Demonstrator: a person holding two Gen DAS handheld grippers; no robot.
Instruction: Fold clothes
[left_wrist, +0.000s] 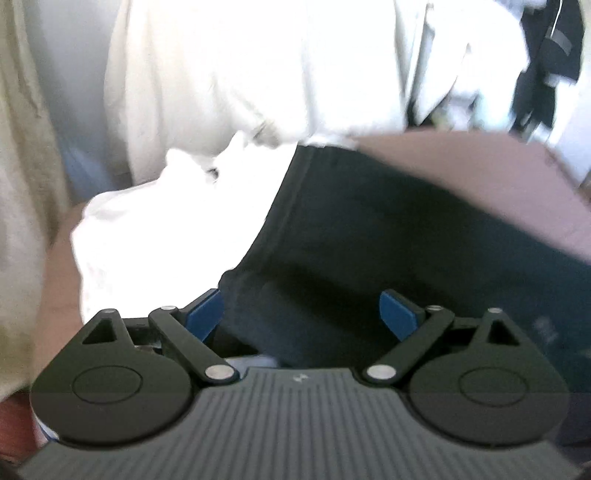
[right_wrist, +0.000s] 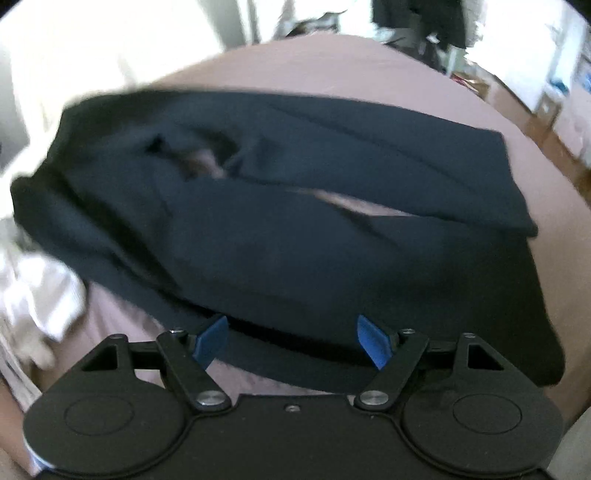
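Dark garment (right_wrist: 295, 221): one, on bed (right_wrist: 351, 70); left gripper (left_wrist: 302, 314), right gripper (right_wrist: 291, 341) both spread.

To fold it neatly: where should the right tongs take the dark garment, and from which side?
Probably the banded hem of the dark garment, which lies straight across between the open right tongs. Come in from the near side, low over the mauve bed.

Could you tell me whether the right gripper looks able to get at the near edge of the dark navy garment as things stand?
Probably yes: the right gripper is open, and the dark navy garment has its near edge lying between the blue fingers on the mauve bedsheet, with nothing covering it.
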